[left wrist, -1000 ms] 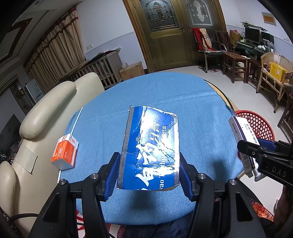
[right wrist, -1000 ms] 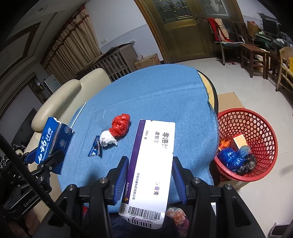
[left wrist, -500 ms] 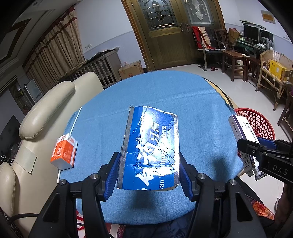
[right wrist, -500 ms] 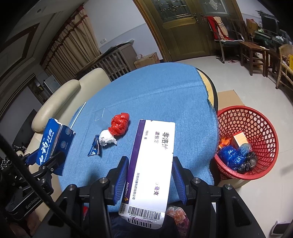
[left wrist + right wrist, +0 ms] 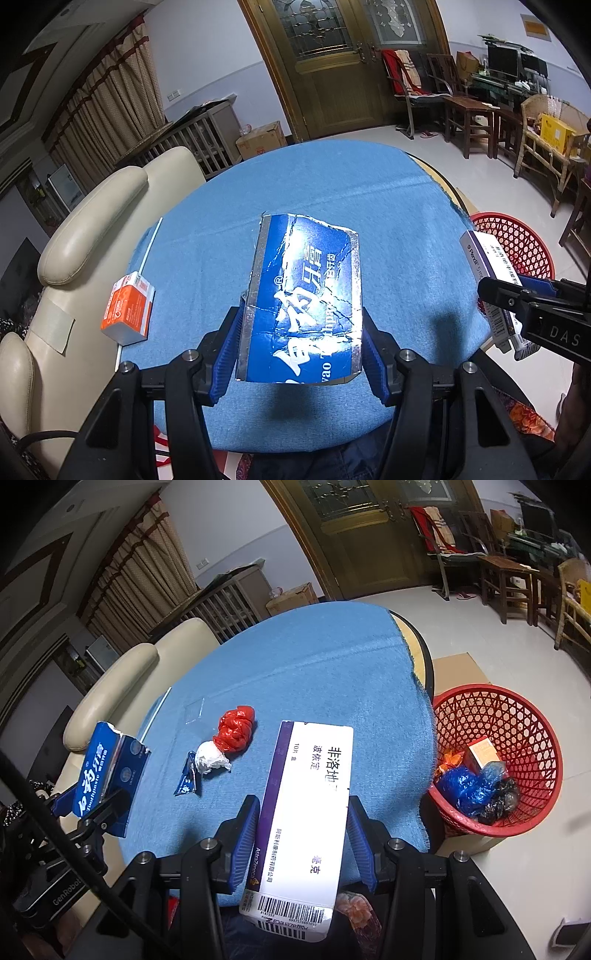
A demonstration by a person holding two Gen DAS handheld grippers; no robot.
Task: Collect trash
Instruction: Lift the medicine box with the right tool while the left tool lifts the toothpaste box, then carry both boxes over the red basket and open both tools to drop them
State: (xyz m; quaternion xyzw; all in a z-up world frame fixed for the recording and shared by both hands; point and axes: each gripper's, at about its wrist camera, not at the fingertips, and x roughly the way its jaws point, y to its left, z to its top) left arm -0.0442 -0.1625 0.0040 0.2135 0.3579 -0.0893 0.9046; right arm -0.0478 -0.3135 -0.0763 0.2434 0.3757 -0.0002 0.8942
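Left gripper [image 5: 301, 341] clamps a torn blue toothpaste box [image 5: 303, 299], blue pads pressed on both long sides, box held above the blue tablecloth [image 5: 332, 192] in the lower centre of the left wrist view. Right gripper [image 5: 302, 840] is closed on a white and purple medicine box [image 5: 308, 812], barcode end toward the camera, lower centre of the right wrist view. An orange and white box [image 5: 127, 314] lies at the cloth's left edge, touching a thin white stick [image 5: 149, 245]. Mid-left of the right view: red crumpled bag [image 5: 236, 729] touching a white wad [image 5: 210, 757], small blue wrapper [image 5: 188, 781] just beside them. Red mesh basket [image 5: 517, 709] stands on the floor right of the table, holding blue and black bags and a small carton, possibly more underneath. Cream sofa [image 5: 92, 206] at left.
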